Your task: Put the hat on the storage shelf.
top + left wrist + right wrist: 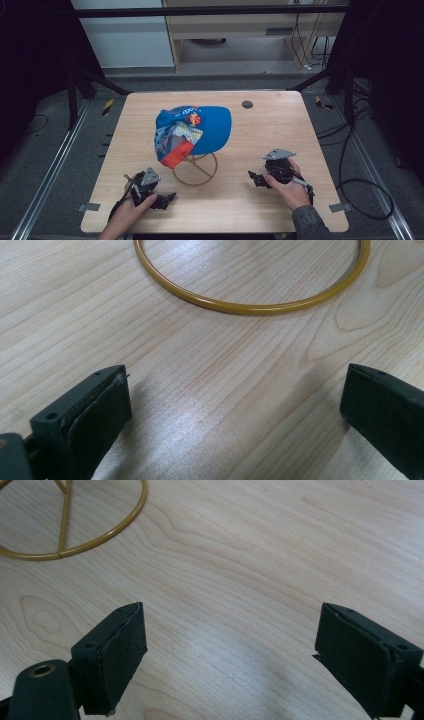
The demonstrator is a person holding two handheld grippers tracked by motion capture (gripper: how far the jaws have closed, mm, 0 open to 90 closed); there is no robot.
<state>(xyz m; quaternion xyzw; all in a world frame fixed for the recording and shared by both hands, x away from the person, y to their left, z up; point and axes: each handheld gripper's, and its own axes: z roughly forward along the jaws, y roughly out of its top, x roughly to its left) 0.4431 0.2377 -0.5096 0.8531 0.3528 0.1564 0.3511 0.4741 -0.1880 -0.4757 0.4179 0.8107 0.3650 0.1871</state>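
A blue fabric cap with a colourful patterned front (192, 131) is sitting on a gold wire stand with a round ring base (195, 170) at mid-table, lying between and beyond the left gripper (167, 199) and right gripper (253, 177). Both grippers are resting low on the pale wooden table (280, 125), jaws spread wide and empty, each hand gripping from behind with nothing blocking the way to the stand.

Your left gripper (167, 199) sits low at the near-left of the gold wire stand (195, 170), jaws spread wide and empty, pointing toward it. Your right gripper (253, 177) rests at the stand's near-right, jaws likewise gaping, aimed leftward at it.
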